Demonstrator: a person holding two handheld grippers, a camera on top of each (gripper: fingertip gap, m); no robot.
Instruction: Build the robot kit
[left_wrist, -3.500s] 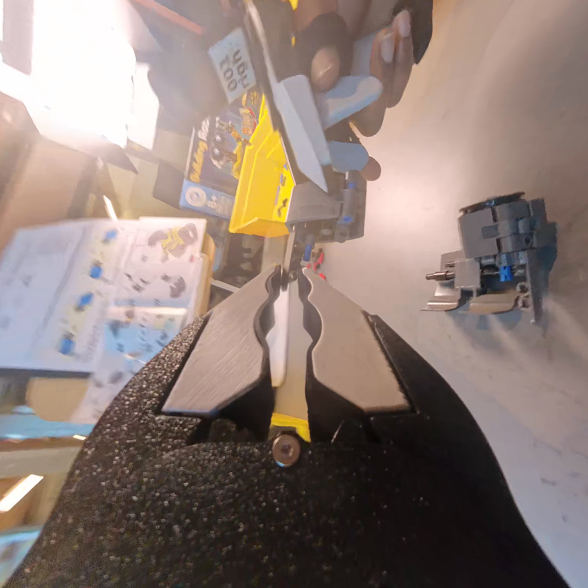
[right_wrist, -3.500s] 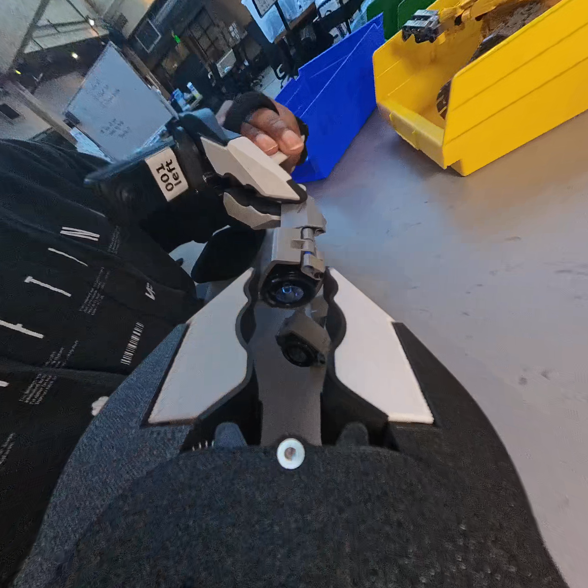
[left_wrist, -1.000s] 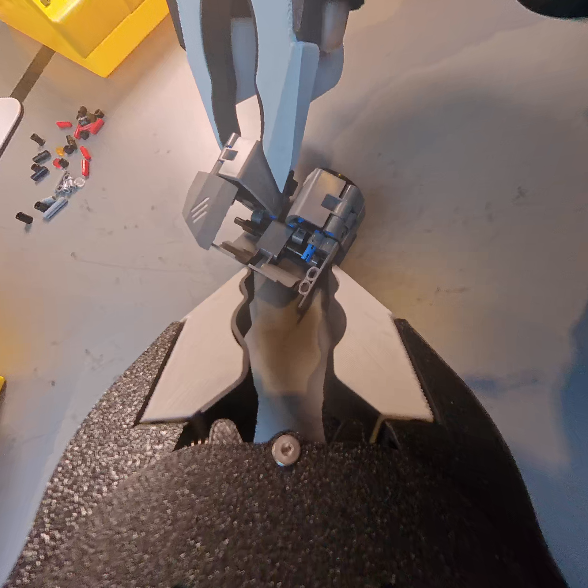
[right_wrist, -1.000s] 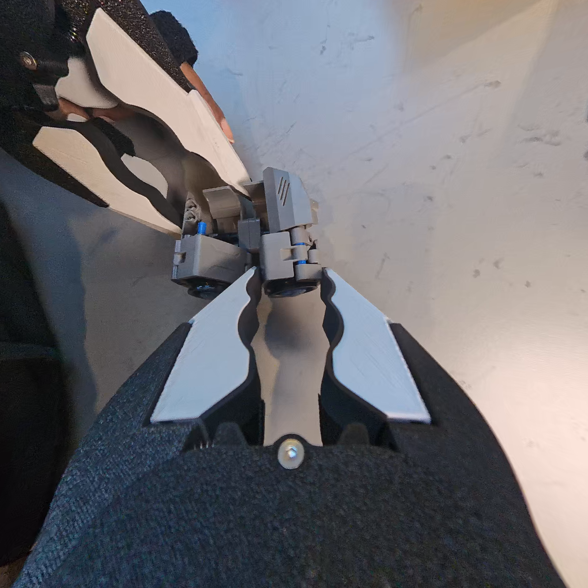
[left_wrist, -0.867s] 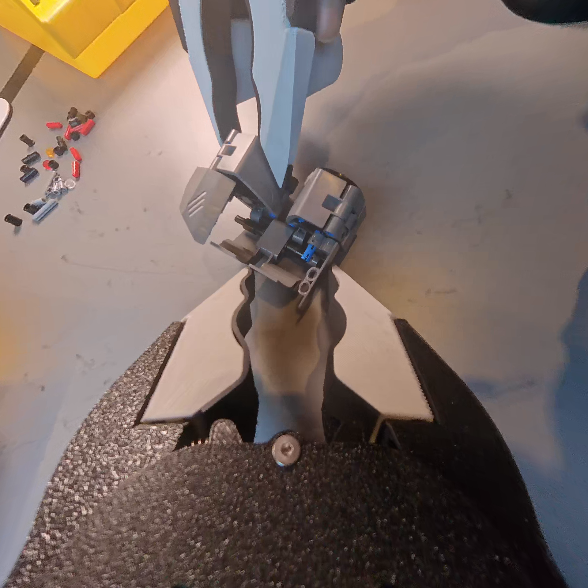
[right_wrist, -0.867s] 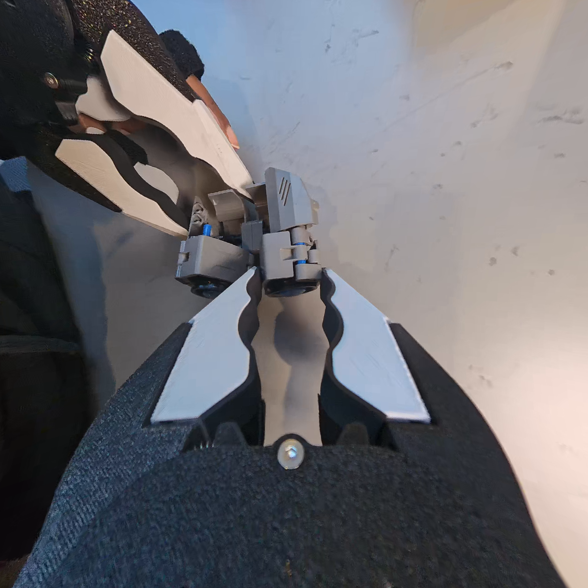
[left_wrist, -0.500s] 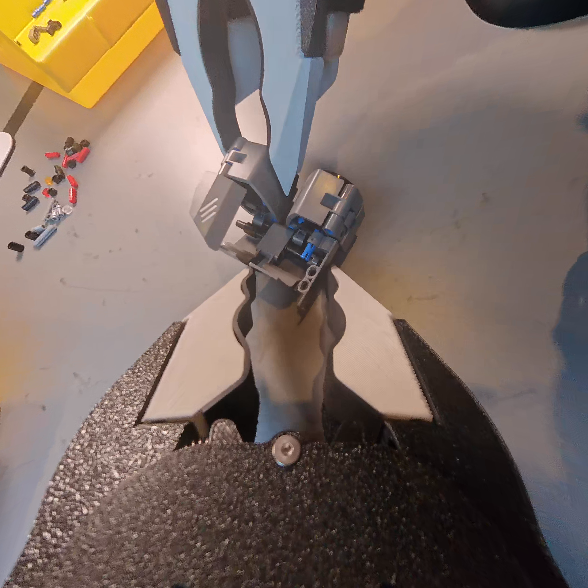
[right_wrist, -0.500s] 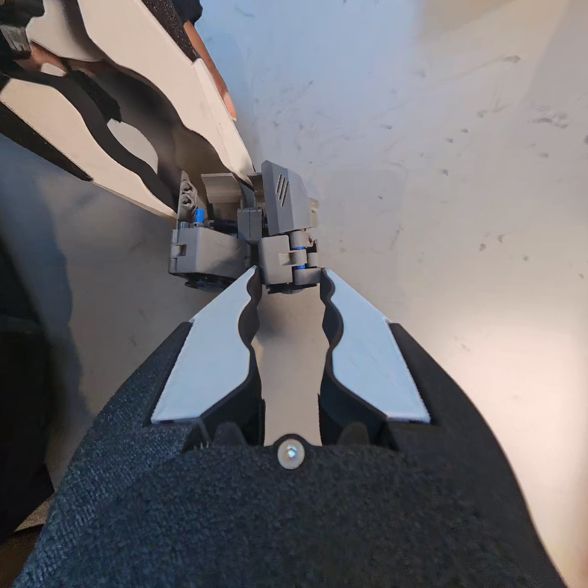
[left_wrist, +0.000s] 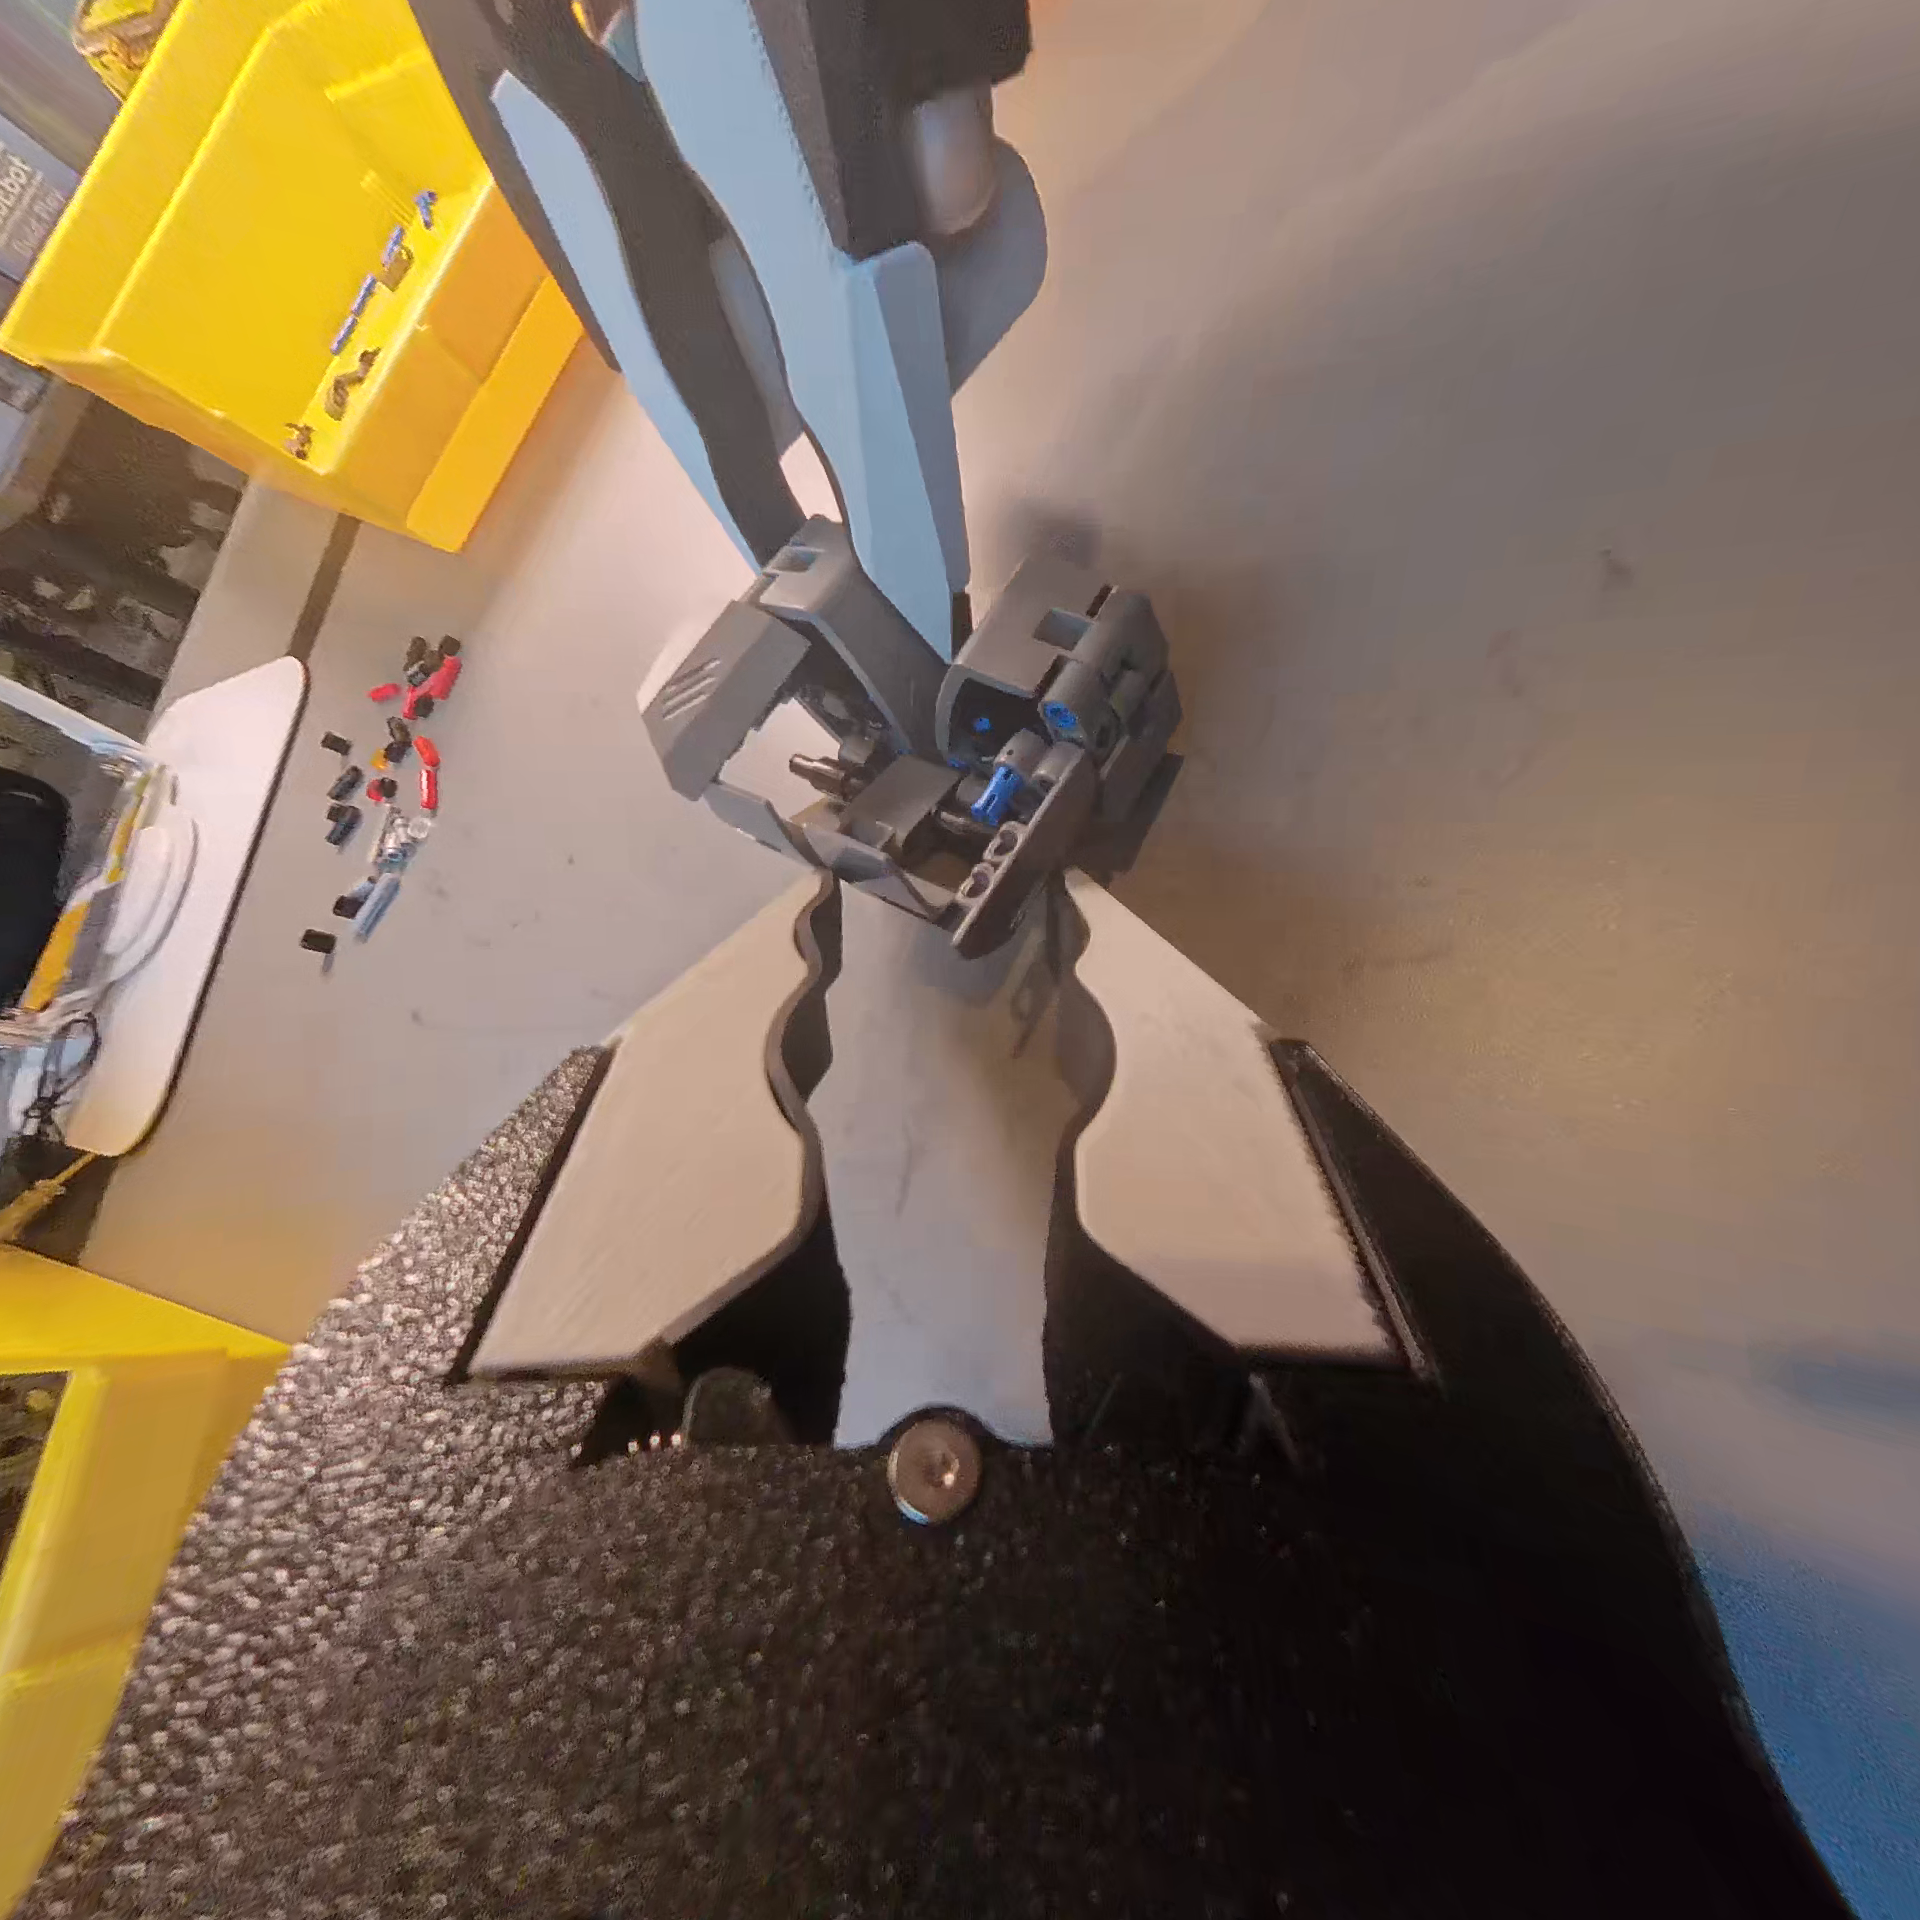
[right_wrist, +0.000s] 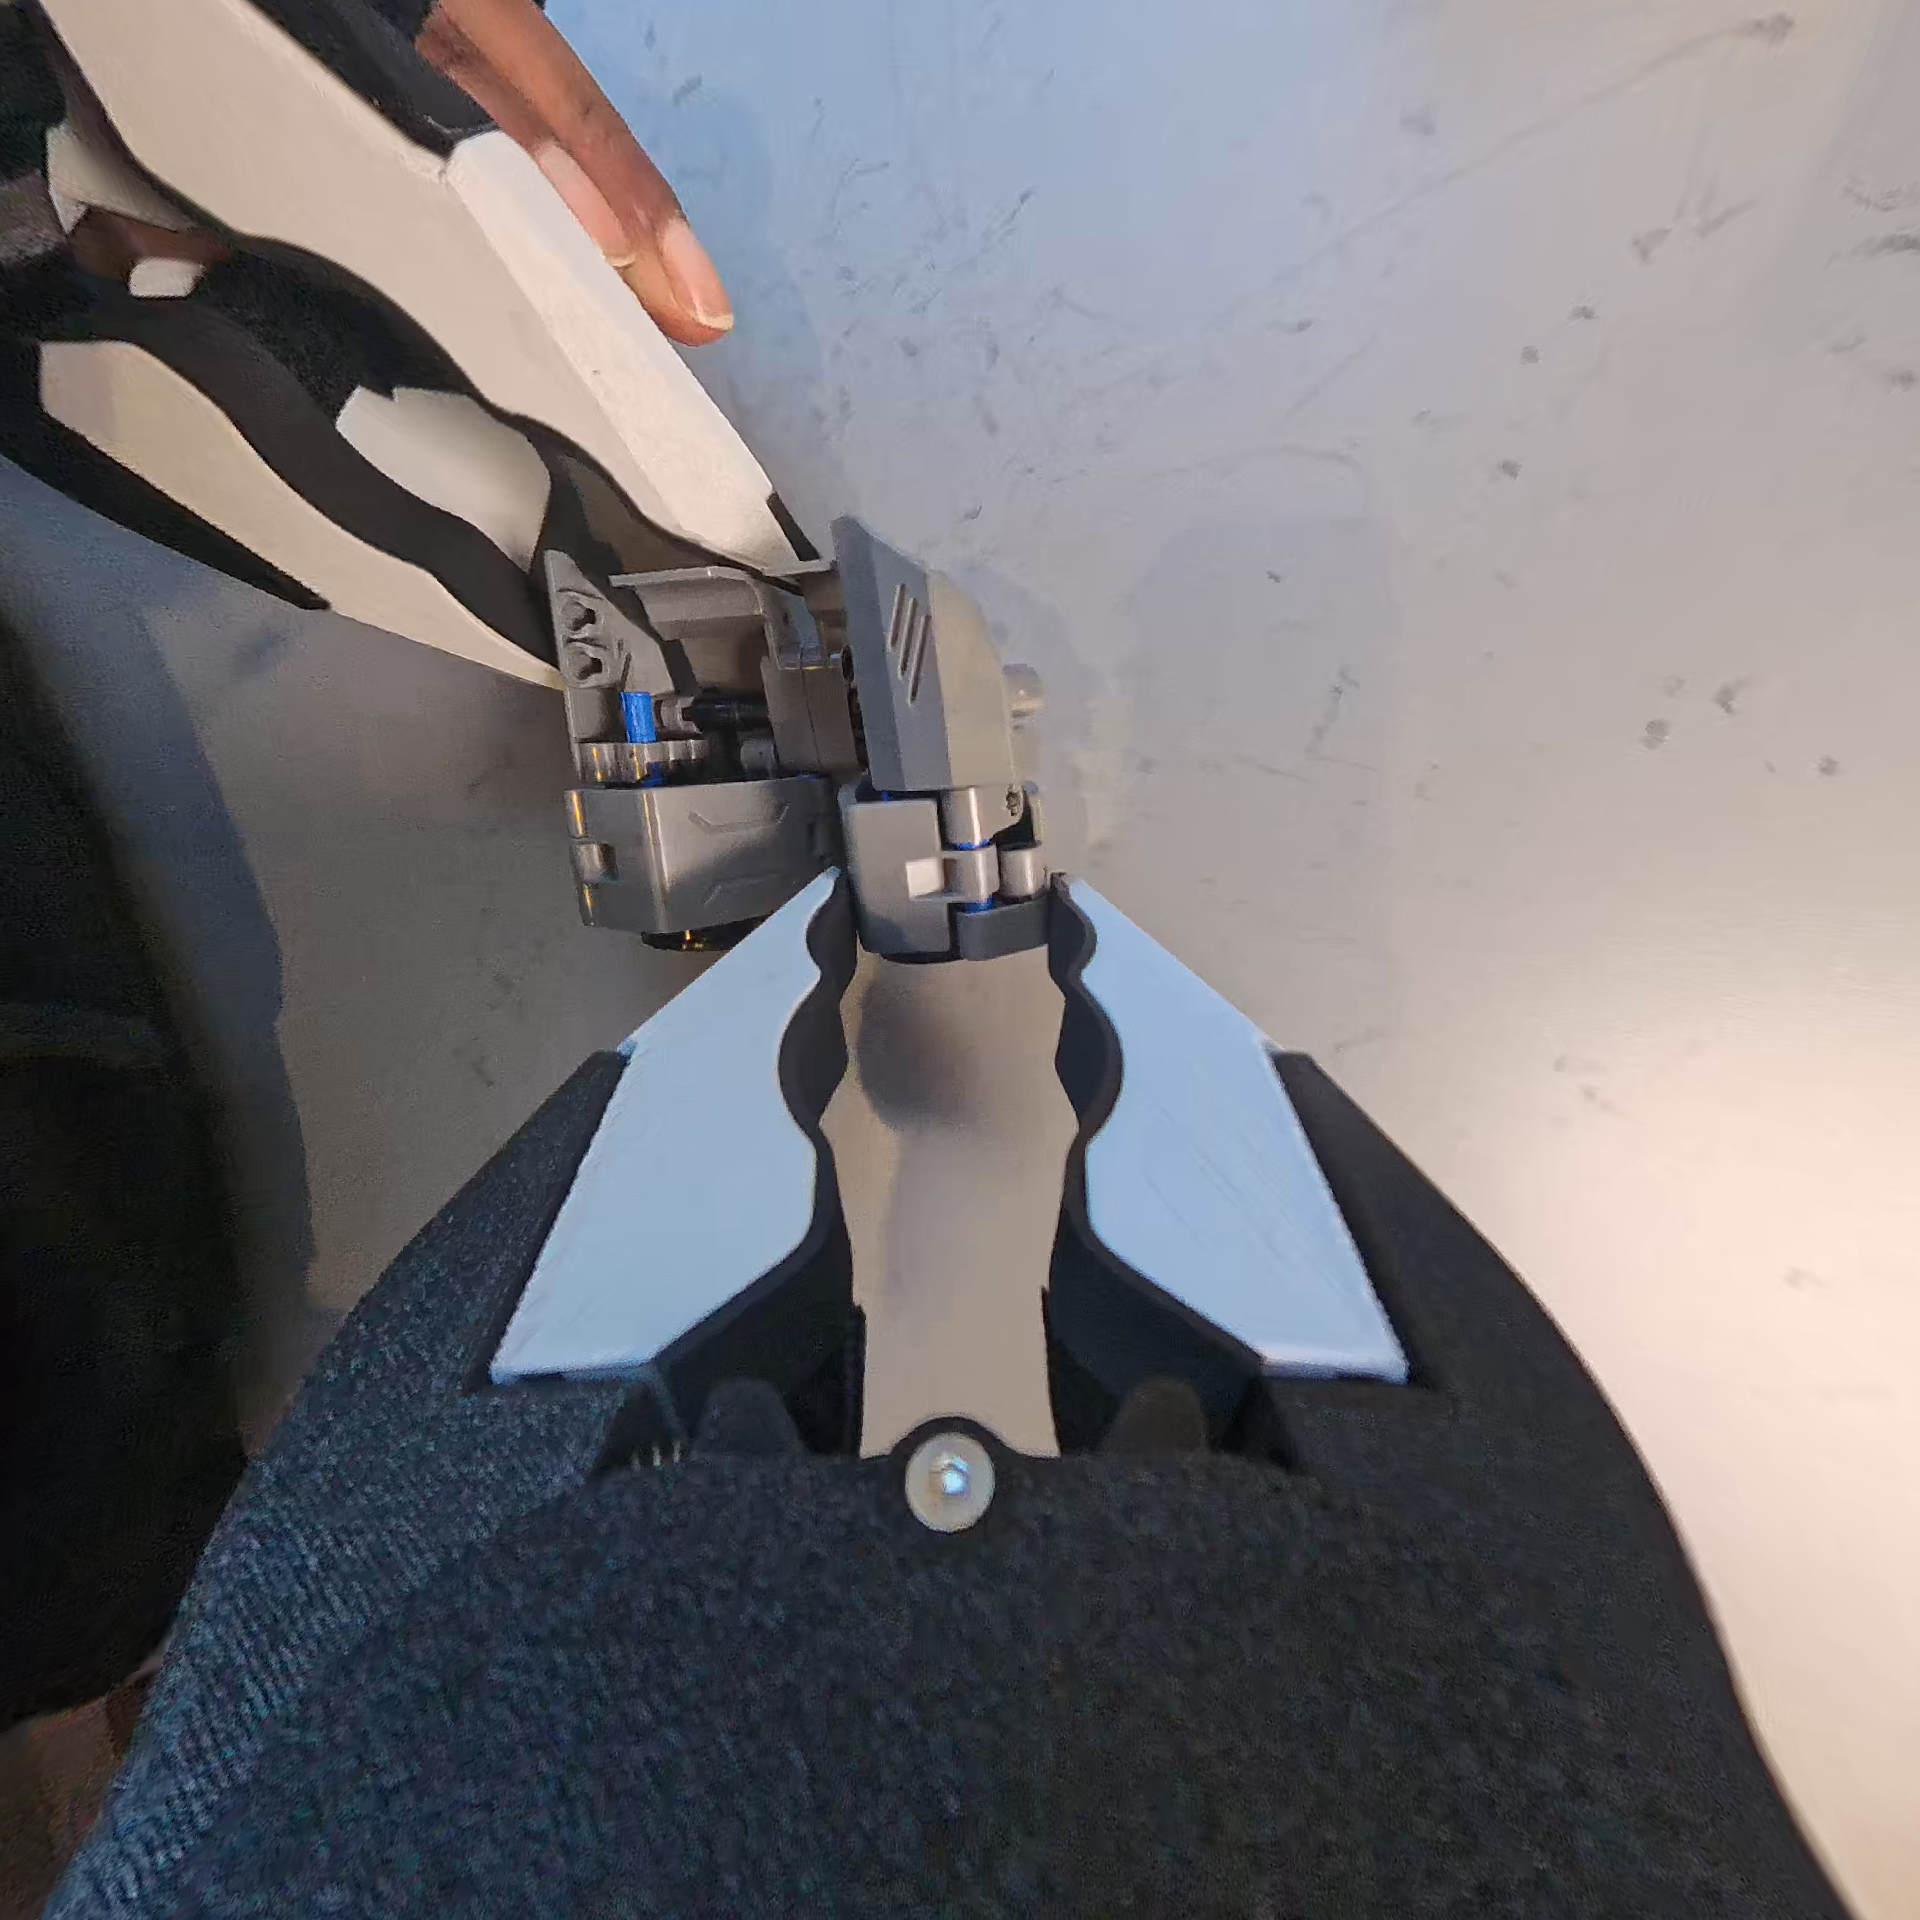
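Left wrist view: left gripper (left_wrist: 940, 894) at the bottom centre, jaws set narrow, tips closed on the near end of a grey brick model (left_wrist: 914, 748). A dark perforated beam with blue pins on the model sits right between the tips. The model is at the very tip of the gripper, not deeper in the jaws; whether it rests on the counter (left_wrist: 1507, 520) or is lifted off it, cannot tell.

Right wrist view: right gripper (right_wrist: 951, 914) also narrow, tips clamped on a small grey hinged block at the near right end of the same brick model (right_wrist: 790, 748). The rest of the model extends left and away from the tips; a slanted grey panel with three slots stands just beyond them. A hand (right_wrist: 592, 177) lies along the left gripper's upper finger at the upper left.

So both grippers grip the model from opposite ends, tips nearly meeting across it. In the left wrist view the right gripper (left_wrist: 940, 634) comes down from the top, its fingers narrowing to a point in the model's middle gap.

Farther off, left wrist view: loose small parts (left_wrist: 390, 790), black, red and grey, scattered on the counter left of the model, well apart from it. Beyond them a white flat board (left_wrist: 197, 894) at the counter's left edge. A yellow bin (left_wrist: 260, 291) at the upper left holds a few small pieces; a second yellow bin (left_wrist: 73, 1455) shows at the lower left edge.
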